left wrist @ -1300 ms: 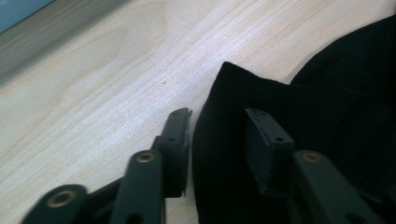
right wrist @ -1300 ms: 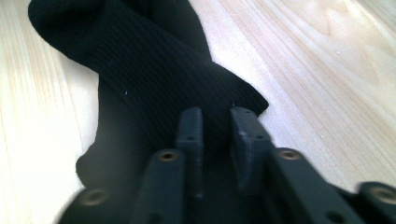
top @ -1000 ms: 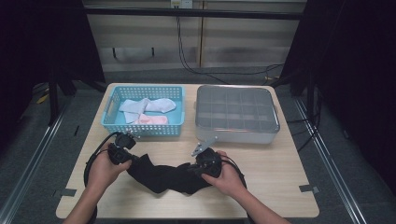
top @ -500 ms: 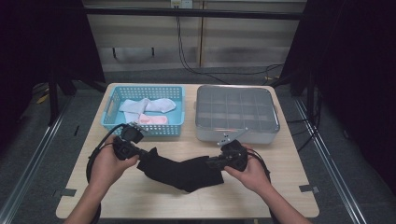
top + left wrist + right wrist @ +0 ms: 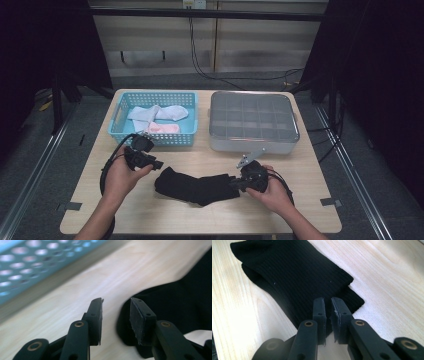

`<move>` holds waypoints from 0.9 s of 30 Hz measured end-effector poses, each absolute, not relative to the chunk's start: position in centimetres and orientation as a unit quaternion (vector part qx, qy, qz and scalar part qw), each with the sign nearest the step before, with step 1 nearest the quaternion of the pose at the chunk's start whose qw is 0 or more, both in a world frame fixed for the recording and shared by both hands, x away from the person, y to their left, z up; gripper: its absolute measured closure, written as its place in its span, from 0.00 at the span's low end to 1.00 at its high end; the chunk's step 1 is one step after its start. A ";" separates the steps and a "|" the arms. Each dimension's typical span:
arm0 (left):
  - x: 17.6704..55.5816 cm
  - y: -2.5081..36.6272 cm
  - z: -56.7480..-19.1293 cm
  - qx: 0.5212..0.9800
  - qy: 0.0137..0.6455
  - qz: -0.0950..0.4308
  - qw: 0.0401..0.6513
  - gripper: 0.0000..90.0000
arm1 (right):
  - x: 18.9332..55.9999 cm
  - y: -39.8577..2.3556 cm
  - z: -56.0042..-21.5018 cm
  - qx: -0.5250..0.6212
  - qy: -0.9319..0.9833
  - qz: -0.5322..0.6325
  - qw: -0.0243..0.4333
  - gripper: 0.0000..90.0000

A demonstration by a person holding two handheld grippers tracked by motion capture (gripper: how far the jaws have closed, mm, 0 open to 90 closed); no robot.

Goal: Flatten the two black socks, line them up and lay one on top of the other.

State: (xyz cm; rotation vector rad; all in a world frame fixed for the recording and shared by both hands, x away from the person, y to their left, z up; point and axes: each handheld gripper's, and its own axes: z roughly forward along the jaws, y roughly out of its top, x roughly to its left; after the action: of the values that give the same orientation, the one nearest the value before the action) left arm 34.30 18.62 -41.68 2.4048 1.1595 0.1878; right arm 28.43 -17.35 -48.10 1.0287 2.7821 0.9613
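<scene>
Left gripper (image 5: 116,312): jaws had just been opening and stood apart with bare table between the pads, released; the black sock (image 5: 197,186) lay just right of them in the left gripper view, not touched. Right gripper (image 5: 328,312): jaws clenched nearly together on the ribbed cuff edge of the sock, a thin fold pinched between the pads as far as I could tell. In the high view the sock lay stretched flat on the wooden table (image 5: 320,165) at lower centre of the frame, between my two hands, its right end at the right gripper (image 5: 239,183) and its left end just below the left gripper (image 5: 156,163). Above it, upper left, sat the blue basket (image 5: 116,125) with pale socks (image 5: 157,114) inside; upper right, a grey compartment tray (image 5: 252,145). Handling judgement: light, soft, limp knit, no stiffness, so it will sag and fold wherever unsupported. Ribbing should give the pads good friction, little risk of slip. Best hold is an end, cuff or toe, pinching both layers together.
</scene>
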 end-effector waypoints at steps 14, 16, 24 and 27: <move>33.0 14.6 -46.3 0.921 0.342 0.029 0.183 0.62 | 28.3 -16.8 -48.2 0.330 0.894 0.303 0.018 0.91; 32.9 14.4 -46.3 0.925 0.334 0.038 0.180 0.65 | 28.4 -16.9 -48.2 0.328 0.895 0.302 0.020 0.91; 32.6 14.5 -45.1 0.926 0.331 0.038 0.176 0.76 | 28.4 -16.9 -48.3 0.328 0.893 0.309 0.021 0.91; 32.9 14.7 -45.6 0.927 0.331 0.027 0.174 0.79 | 28.5 -16.9 -48.3 0.326 0.893 0.308 0.020 0.91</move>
State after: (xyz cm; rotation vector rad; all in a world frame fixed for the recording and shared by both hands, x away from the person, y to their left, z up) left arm 32.87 14.69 -45.57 2.6283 0.9395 0.0759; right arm 28.45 -16.87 -48.32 1.0123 2.7716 0.9562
